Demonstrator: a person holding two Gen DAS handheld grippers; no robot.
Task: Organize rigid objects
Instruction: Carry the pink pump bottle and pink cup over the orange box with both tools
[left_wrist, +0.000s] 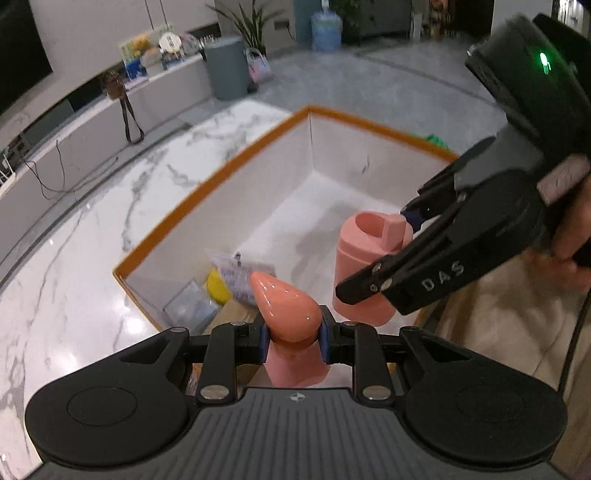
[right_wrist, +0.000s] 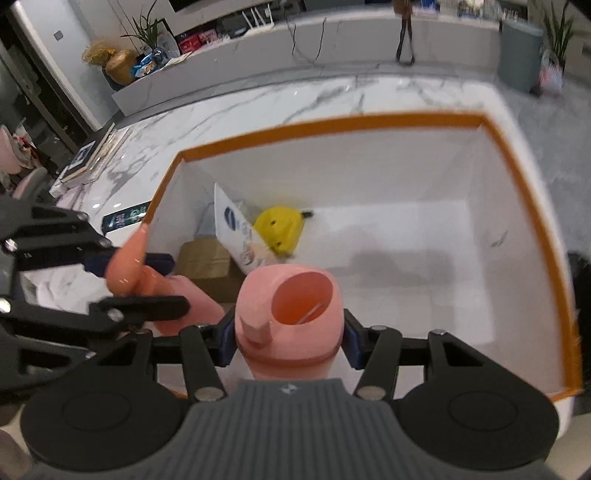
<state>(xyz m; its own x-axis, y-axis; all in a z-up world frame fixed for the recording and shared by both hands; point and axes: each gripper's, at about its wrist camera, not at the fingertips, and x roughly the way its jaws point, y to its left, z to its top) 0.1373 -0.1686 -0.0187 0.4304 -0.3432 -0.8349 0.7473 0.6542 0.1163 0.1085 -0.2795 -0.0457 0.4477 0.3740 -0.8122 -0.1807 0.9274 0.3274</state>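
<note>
My left gripper (left_wrist: 293, 341) is shut on a glossy pink teardrop-topped object (left_wrist: 286, 302), held over the near edge of a white box with an orange rim (left_wrist: 236, 168). My right gripper (right_wrist: 288, 341) is shut on a pink bottle with an open mouth (right_wrist: 291, 314), held over the box (right_wrist: 332, 127). In the left wrist view the bottle (left_wrist: 369, 258) sits in the right gripper (left_wrist: 391, 254) to my right. In the right wrist view the teardrop object (right_wrist: 127, 264) sits in the left gripper (right_wrist: 147, 282) at left.
Inside the box lie a yellow object (right_wrist: 280, 227), a white printed packet (right_wrist: 240, 236) and a brown carton (right_wrist: 207, 260). The box stands on a white marble table (left_wrist: 92, 229). Books (right_wrist: 92, 155) lie on the table's far left. A grey bin (left_wrist: 225, 68) stands on the floor beyond.
</note>
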